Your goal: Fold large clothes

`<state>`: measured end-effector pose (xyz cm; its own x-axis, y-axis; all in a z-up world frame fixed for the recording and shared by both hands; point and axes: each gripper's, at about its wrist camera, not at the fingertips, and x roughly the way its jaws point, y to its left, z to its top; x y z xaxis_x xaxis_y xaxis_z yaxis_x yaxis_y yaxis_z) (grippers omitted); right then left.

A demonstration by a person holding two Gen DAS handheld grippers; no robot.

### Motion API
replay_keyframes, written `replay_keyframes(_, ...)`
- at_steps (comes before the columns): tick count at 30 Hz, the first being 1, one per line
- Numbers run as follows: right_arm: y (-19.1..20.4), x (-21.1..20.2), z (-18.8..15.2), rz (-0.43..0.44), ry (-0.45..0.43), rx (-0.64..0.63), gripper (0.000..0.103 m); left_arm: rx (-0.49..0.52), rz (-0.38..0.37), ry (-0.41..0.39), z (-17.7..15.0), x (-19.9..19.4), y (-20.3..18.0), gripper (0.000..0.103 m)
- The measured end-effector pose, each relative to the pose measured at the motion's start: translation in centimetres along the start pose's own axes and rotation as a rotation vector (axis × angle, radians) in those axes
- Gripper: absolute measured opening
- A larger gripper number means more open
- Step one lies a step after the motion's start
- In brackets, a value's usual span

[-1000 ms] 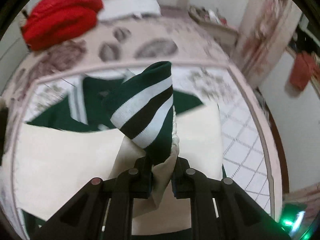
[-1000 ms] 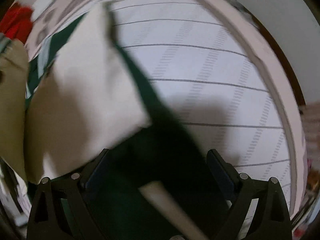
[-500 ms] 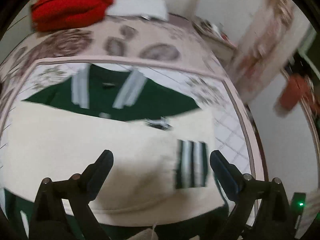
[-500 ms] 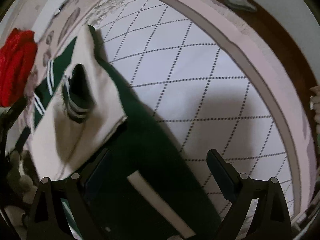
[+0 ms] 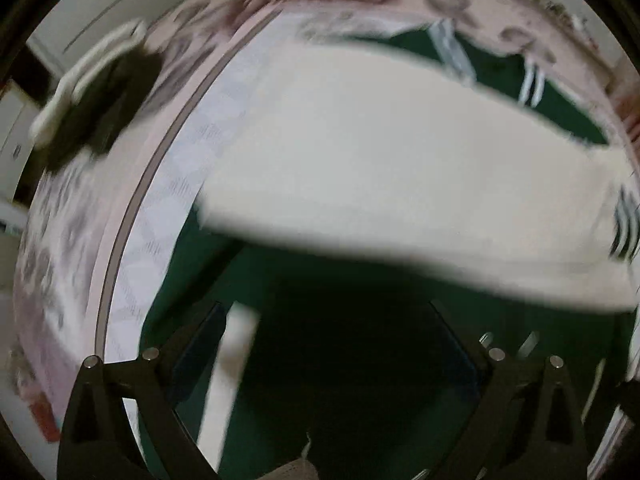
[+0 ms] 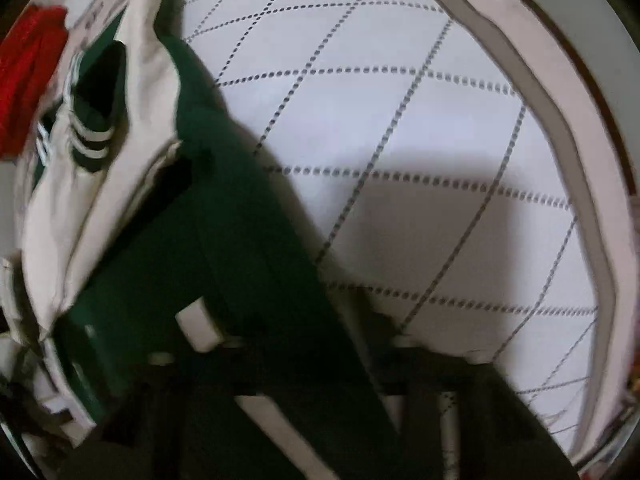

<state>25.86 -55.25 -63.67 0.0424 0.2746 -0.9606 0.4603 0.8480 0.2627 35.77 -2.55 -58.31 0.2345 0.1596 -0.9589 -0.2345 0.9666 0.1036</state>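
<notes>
Home bedroom, quilted bedspread (image 6: 400,120) with floral border, red clothes (image 6: 28,72) piled behind

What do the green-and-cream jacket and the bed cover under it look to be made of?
Jacket: soft matte cloth; the cream sleeves lie smooth and the striped cuff looks like ribbed knit, though blur hides the weave. Bed cover: white quilted fabric, judged from its dotted diamond stitch lines and slight sheen.
</notes>
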Motion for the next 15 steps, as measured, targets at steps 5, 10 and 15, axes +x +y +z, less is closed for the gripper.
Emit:
replay_keyframes(5,0.0,-0.1,-2.9,0.036,0.025,0.044,0.006,0.018,0.02,0.051,-4.8,-0.8,3.4,0.1)
replay_keyframes(10,1.9,-0.1,-8.2,0.049,0.088,0.097,0.006,0.09,0.032,0.027,-6.7,-2.8,5.5,0.1)
replay_keyframes(15,5.0,1.2,-15.6,0.138,0.194,0.173,0.006,0.14,0.045,0.017,-7.3,-4.4,7.3,0.1)
